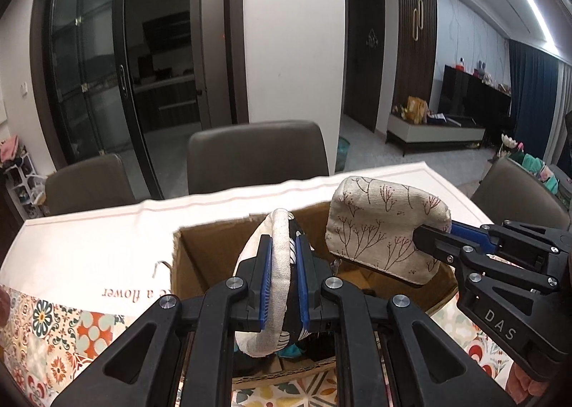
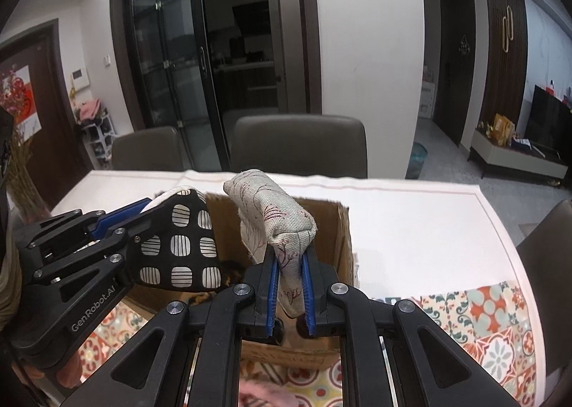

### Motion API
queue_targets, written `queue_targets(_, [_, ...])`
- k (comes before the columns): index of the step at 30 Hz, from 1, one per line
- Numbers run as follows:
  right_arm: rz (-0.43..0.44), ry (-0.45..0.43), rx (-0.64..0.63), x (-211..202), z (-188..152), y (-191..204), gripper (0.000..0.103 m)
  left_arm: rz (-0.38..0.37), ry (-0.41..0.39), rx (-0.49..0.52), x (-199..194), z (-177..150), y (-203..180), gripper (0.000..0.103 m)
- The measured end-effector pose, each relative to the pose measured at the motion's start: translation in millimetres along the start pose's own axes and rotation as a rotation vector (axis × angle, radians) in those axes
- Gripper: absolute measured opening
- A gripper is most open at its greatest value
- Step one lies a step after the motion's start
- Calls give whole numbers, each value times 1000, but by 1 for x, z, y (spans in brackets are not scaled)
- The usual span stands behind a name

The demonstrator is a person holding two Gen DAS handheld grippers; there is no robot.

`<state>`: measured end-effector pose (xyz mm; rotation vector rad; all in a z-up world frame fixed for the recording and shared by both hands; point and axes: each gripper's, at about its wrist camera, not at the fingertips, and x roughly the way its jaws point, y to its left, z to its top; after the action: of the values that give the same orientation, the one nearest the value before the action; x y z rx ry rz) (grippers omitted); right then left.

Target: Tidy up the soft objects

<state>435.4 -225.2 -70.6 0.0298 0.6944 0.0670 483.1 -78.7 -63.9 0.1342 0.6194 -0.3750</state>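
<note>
Dining-room worktop (image 2: 411, 214): each hand-held gripper, left (image 1: 284, 285) and right (image 2: 291, 291), pinches a fabric pouch (black-patterned pouch (image 2: 182, 246), beige twig-print pouch (image 1: 382, 228)) just ahead over the cardboard box (image 2: 339, 239), apparently for dropping in.

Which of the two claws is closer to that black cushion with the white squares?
Left. The left gripper has its jaws clamped on the black patterned cushion; the right gripper holds the beige twig-print cushion beside it.

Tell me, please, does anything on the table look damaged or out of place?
Only slightly: the cardboard box has frayed, ragged top edges, and a loose thread lies on the white cloth beside it. Nothing looks spilled.
</note>
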Motion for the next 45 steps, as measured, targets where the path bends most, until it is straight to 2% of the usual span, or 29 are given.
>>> queue_targets(8, [2,65,-5,20,-6,-5,14,6,38,13,9,-5,-1,17])
queue_targets(10, [11,77,1,23,-7,-6,15,9,39,12,10,-4,0,26])
queue_targets(13, [36,91,10,26,-5,-6,17,10,35,13,8,-4,1,35])
queue_targets(15, [35,91,15,25,-4,-7,33,15,30,13,6,-5,3,39])
queue_targets(17, [26,84,22,24,-4,-8,40,23,24,12,2,-6,5,46])
queue_targets(19, [12,74,24,19,-4,-8,40,31,15,9,-4,-7,6,62])
queue_targets(23, [-16,70,36,10,-4,-7,47,61,-6,9,-16,-9,6,74])
queue_targets(25, [-30,59,39,4,-6,-7,50,75,-10,9,-22,-10,6,85])
queue_targets(27, [-39,56,42,-1,-6,-7,53,92,-18,10,-29,-11,6,86])
queue_targets(35, [-54,30,44,-27,-7,-5,53,122,-48,14,-60,-16,5,88])
queue_targets(38, [-62,9,37,-40,-8,-2,61,143,-67,14,-74,-18,4,89])
queue_targets(45, [-69,-32,31,-69,-13,4,61,197,-108,10,-108,-25,1,93])
